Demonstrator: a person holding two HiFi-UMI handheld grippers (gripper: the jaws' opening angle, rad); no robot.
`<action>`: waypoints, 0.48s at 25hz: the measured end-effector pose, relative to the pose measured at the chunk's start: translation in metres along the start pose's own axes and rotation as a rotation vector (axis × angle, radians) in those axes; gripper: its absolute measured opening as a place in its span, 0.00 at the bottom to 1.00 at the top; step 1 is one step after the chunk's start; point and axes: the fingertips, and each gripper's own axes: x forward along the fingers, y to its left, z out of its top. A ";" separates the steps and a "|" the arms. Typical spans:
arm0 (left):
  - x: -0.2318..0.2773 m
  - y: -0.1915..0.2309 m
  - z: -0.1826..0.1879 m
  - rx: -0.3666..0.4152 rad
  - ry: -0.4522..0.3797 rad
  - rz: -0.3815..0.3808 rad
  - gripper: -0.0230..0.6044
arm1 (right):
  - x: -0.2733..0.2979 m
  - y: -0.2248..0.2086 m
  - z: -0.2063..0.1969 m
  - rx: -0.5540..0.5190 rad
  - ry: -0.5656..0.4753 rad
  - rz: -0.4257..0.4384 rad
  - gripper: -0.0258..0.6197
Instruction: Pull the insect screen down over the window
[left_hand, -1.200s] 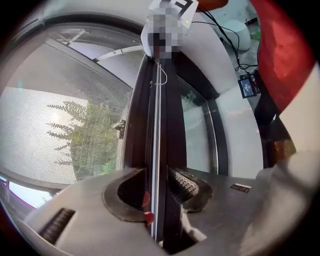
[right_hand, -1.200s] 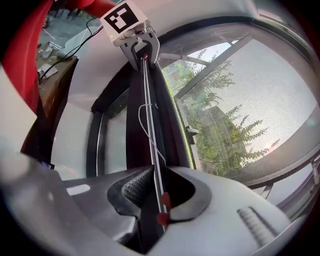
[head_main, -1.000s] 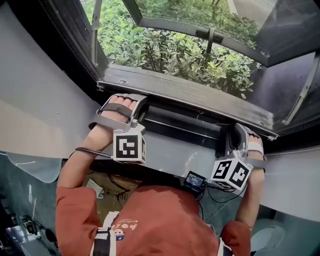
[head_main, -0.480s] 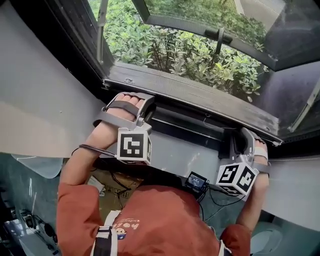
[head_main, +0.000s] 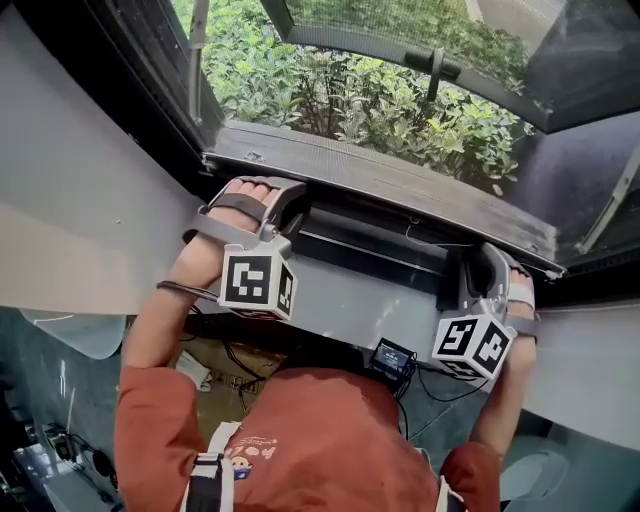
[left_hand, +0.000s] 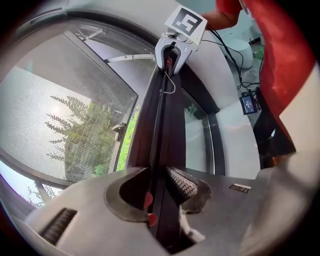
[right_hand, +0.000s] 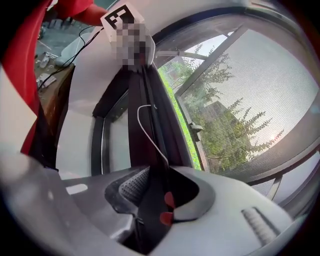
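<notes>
Barely shifted since a moment ago, with the screen bar (head_main: 375, 243) low at the bottom of the window (head_main: 340, 95). Keep left fingers (left_hand: 187, 187) clenched on it; loosen right fingers (right_hand: 132, 187), already opening around it, slowly.

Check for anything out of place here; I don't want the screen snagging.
A thin white cord bows loose off the screen bar and runs down into the right gripper, whose jaws are opening around that bar. It might get pinched. Nothing else stands out.
</notes>
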 end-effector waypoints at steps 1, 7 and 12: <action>0.000 0.000 0.000 0.000 -0.005 0.008 0.20 | 0.000 0.000 0.000 -0.003 -0.007 -0.010 0.24; -0.004 0.005 0.002 0.007 -0.022 0.046 0.21 | -0.003 -0.005 0.001 0.018 -0.047 -0.048 0.27; -0.008 0.012 0.004 -0.014 -0.029 0.060 0.24 | -0.008 -0.012 0.005 0.040 -0.050 -0.045 0.29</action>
